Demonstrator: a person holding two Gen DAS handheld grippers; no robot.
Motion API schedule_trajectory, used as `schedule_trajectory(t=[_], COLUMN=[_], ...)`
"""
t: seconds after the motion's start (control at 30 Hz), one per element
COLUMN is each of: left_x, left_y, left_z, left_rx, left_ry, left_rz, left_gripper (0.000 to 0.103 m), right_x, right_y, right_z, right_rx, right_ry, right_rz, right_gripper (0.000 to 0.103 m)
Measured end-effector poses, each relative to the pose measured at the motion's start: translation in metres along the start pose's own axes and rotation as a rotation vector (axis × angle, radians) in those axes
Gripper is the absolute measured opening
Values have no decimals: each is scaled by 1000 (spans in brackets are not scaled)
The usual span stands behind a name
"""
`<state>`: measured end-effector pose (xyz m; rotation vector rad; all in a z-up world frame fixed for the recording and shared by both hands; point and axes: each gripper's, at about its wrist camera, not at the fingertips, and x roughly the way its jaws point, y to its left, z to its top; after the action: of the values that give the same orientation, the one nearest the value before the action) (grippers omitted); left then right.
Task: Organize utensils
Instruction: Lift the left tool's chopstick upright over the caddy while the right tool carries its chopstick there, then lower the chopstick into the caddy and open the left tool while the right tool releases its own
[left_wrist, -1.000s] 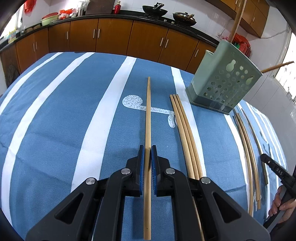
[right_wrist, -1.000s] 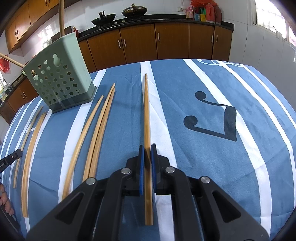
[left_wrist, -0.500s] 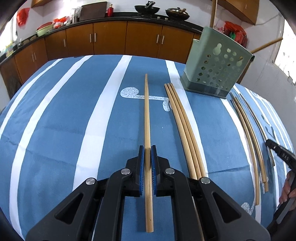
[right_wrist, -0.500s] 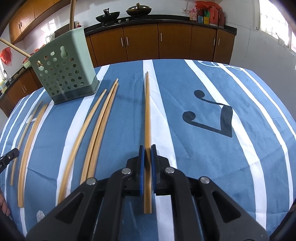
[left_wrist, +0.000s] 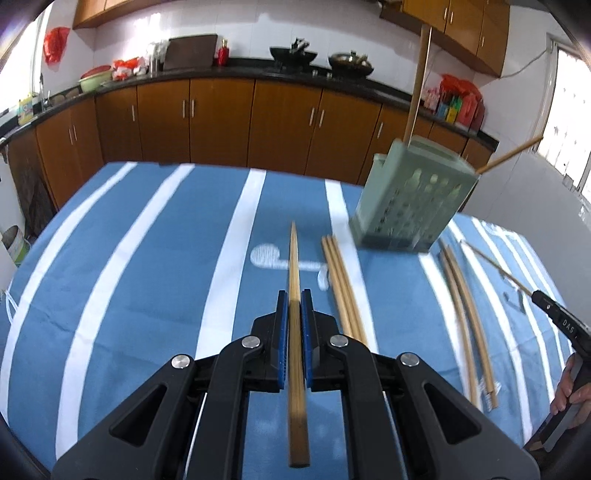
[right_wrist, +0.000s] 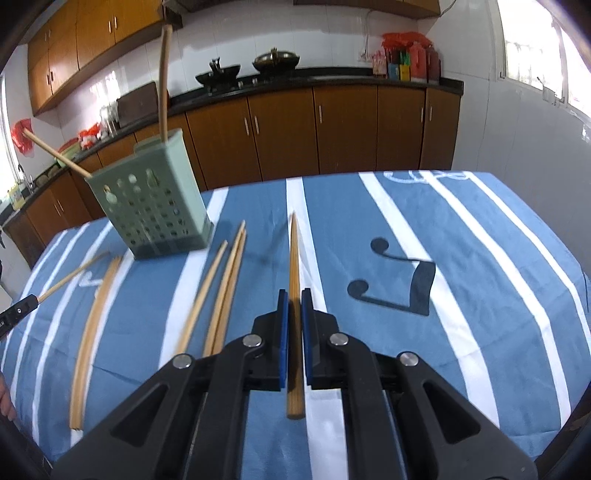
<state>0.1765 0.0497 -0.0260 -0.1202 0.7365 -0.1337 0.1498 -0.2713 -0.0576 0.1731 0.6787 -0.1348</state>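
Note:
My left gripper (left_wrist: 294, 295) is shut on a bamboo chopstick (left_wrist: 294, 266) and holds it above the blue striped tablecloth (left_wrist: 147, 258). My right gripper (right_wrist: 294, 295) is shut on another bamboo chopstick (right_wrist: 294, 254), also lifted. A green perforated utensil holder (left_wrist: 410, 199) stands at the far right in the left wrist view and at the far left in the right wrist view (right_wrist: 151, 206), with two chopsticks standing in it. Loose chopsticks (left_wrist: 343, 284) lie on the cloth beside each gripper (right_wrist: 221, 291).
More loose chopsticks (left_wrist: 465, 310) lie past the holder, seen too in the right wrist view (right_wrist: 92, 325). The other gripper's tip with its chopstick shows at the right edge (left_wrist: 554, 314). Brown kitchen cabinets (left_wrist: 221, 118) run behind the table.
Both grippers have risen and tilted up with their chopsticks; the tips have come off the cloth and more of the kitchen wall shows.

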Motion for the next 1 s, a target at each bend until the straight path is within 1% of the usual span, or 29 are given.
schedule_trajectory(t=[0.2,0.33,0.6,0.73,0.83,1.0], left_x=[-22,-33,-46,-61,-74,-94], left_y=[-2,-3,-10,-15,-20,-38], left_z=[17,27,43,55,65,83], left_rx=[-20,-20,14,34,46,79], left_ry=[-83,-123,-160,-193,-219,-277], left_rz=[-14,-17,-31,-61,-92,-150], left_gripper=[7,7,7,7,7,7], right_x=[-21,-32,-49,-67,-84,-111], right_y=[2,3,8,12,17,25], right_z=[16,25,40,56,72,97], right_rx=[2,4,-10,-16,-16,-1], right_ry=[-90,-131,-188,-222,-243,-278], right_rz=[11,17,31,73,127,246], right_gripper=[8,8,8,8,8,8])
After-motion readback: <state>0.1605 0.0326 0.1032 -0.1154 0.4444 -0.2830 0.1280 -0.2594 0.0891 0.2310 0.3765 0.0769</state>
